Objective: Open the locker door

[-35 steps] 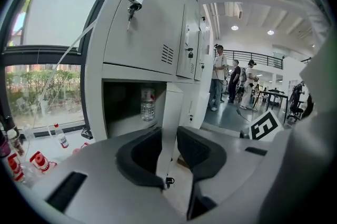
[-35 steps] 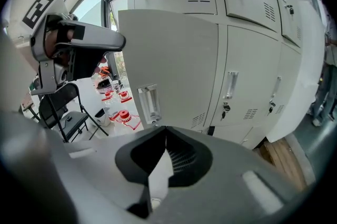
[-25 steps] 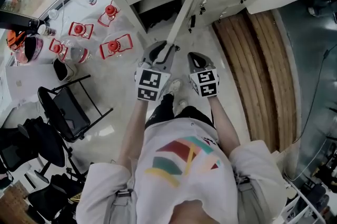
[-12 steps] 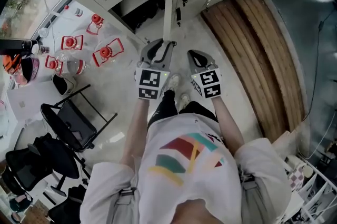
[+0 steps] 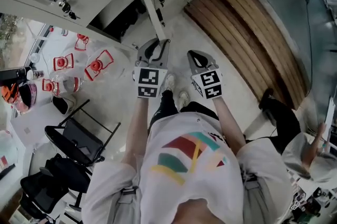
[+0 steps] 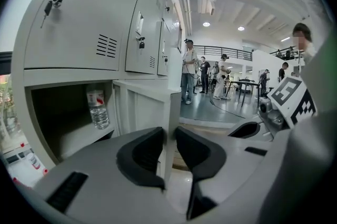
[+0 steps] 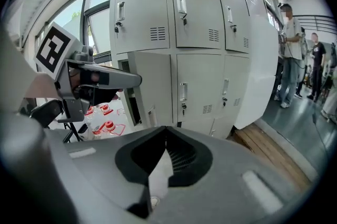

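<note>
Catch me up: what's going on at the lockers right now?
A person stands at a bank of grey lockers with a tool in each hand. The left tool is clamped on the free edge of a lower locker door, which stands swung well out. The open compartment shows a water bottle on its shelf. The right tool is shut and empty, held beside the left one.

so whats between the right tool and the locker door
Just a strip of bare pale floor, seen in the head view. The right tool, shut and empty, hangs beside the locker door, whose edge the left tool grips.
</note>
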